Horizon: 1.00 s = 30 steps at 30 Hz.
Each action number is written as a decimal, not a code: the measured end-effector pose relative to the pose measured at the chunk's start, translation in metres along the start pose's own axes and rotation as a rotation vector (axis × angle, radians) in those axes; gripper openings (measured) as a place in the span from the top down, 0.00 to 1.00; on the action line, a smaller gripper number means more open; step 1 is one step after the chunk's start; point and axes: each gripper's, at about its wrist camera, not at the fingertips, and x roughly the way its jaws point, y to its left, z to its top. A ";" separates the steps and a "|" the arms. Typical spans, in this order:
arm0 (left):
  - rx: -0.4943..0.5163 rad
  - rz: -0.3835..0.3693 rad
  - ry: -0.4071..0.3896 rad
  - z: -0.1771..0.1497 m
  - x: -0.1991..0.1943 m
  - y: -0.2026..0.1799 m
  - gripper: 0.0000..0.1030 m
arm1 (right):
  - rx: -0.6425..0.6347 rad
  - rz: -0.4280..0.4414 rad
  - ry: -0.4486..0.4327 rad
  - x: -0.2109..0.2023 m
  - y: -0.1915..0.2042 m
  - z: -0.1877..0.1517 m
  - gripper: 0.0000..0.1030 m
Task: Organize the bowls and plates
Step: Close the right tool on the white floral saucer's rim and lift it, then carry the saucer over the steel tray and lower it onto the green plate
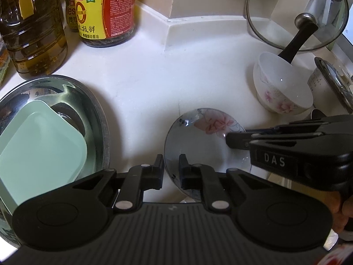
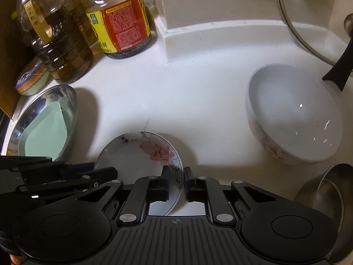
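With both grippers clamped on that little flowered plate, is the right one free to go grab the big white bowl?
Probably not yet: the right gripper is shut on the flowered plate's rim. The counter between it and the white bowl looks bare, though.

Right tongs [image 2: 183, 182] clamp floral saucer [image 2: 136, 154] rim at bottom centre, left tongs [image 2: 103, 174] on its left edge, white bowl [image 2: 295, 119] right on table [image 2: 176, 88].

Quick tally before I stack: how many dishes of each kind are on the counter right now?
Flowered plate, held by both tongs: 1
Flowered white bowl: 1
Green square dish: 1
Steel basin under it: 1
Steel bowls, right edge: at least 1
Total: at least 5
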 end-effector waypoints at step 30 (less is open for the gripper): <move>-0.018 0.018 -0.096 0.010 -0.025 0.010 0.88 | -0.012 0.021 -0.116 -0.026 0.010 0.013 0.90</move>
